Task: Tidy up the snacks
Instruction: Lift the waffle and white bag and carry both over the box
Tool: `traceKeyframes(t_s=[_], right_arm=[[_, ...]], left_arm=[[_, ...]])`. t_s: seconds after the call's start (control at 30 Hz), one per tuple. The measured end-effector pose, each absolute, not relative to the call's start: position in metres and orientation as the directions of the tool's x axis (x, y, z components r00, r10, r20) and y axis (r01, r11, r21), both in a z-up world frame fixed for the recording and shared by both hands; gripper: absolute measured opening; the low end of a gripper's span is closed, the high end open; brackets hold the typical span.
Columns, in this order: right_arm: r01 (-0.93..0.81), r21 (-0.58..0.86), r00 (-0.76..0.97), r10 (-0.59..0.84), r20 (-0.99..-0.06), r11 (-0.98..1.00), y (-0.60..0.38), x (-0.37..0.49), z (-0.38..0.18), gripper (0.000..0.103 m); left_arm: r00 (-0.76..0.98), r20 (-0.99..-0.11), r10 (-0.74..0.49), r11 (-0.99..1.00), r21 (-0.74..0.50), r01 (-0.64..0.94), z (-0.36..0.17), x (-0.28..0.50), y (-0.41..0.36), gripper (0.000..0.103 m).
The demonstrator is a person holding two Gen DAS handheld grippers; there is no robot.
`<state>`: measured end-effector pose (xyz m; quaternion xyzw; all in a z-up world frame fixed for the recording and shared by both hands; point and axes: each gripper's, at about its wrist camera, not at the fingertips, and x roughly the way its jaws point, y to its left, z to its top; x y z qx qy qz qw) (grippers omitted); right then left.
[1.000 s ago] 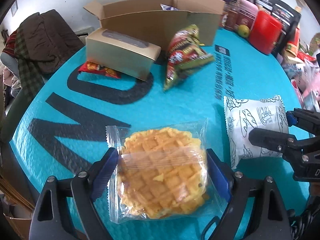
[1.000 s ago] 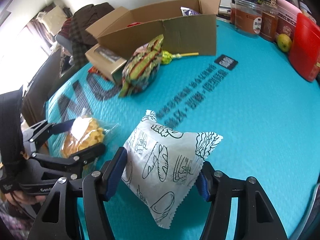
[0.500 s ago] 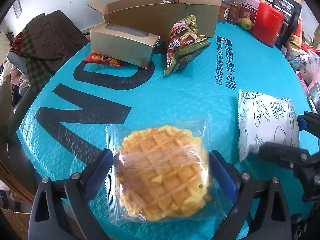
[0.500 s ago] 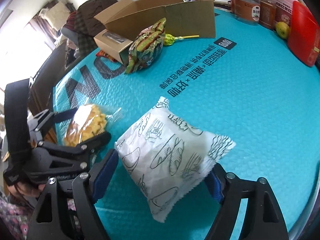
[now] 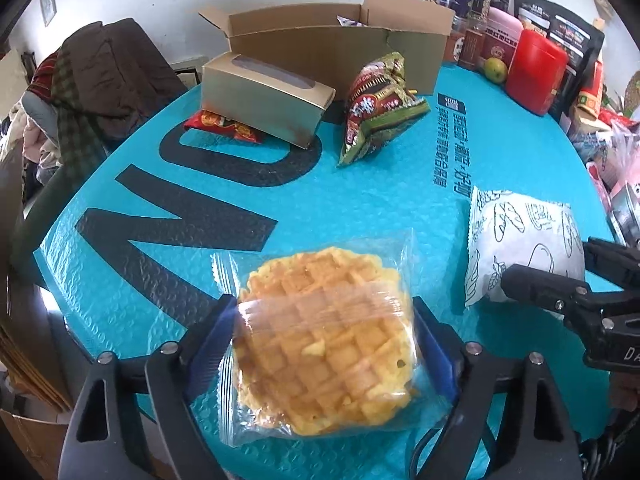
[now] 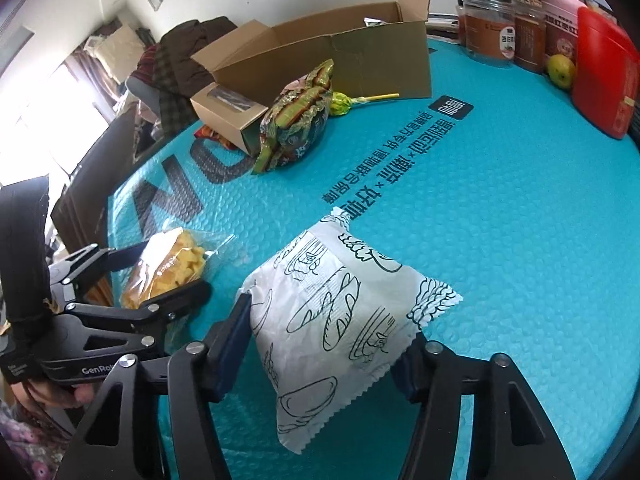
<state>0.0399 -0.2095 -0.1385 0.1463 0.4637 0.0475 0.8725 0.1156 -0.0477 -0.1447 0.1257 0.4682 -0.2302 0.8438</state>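
A round waffle in a clear wrapper [image 5: 324, 336] lies on the teal table mat, between the blue pads of my left gripper [image 5: 322, 312]. The jaws are closing and both pads press on the wrapper's sides. To its right a white packet printed with bread drawings [image 6: 340, 312] sits between the pads of my right gripper [image 6: 328, 320], whose jaws are also closing and pinch its sides. The left wrist view also has the white packet [image 5: 520, 236] and my right gripper [image 5: 550, 260]. The waffle [image 6: 176, 264] and my left gripper [image 6: 172, 268] appear in the right wrist view.
At the back stands an open cardboard box [image 5: 340, 48]. In front of it are a small gold windowed box [image 5: 264, 100] on a red packet [image 5: 220, 124], a green-red snack bag [image 5: 376, 108] and a lollipop [image 6: 344, 103]. Jars, a red tin [image 5: 536, 72] and a green fruit line the right rim.
Both pairs of jaws spread wider around their packets half a second ago and have since narrowed back onto them. Neither packet has left its place on the mat.
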Motion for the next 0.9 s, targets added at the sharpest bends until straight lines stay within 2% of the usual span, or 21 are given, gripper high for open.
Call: traceKeyframes(t_s=[0.27,0.9], right_arm=[[0.031,0.326,0.567,0.252,-0.784,0.945,-0.205,0.033,-0.137,0.054],[0.005,0.346,0.654,0.259,-0.711,0.938,-0.204,0.012,-0.099,0.054]], left_arm=[[0.447,-0.843,-0.298,0.868,-0.044,0.495,-0.137,0.117,-0.041,0.083],[0.516,-0.768,-0.380,0.846,-0.062,0.530,-0.088,0.099,-0.041,0.083]])
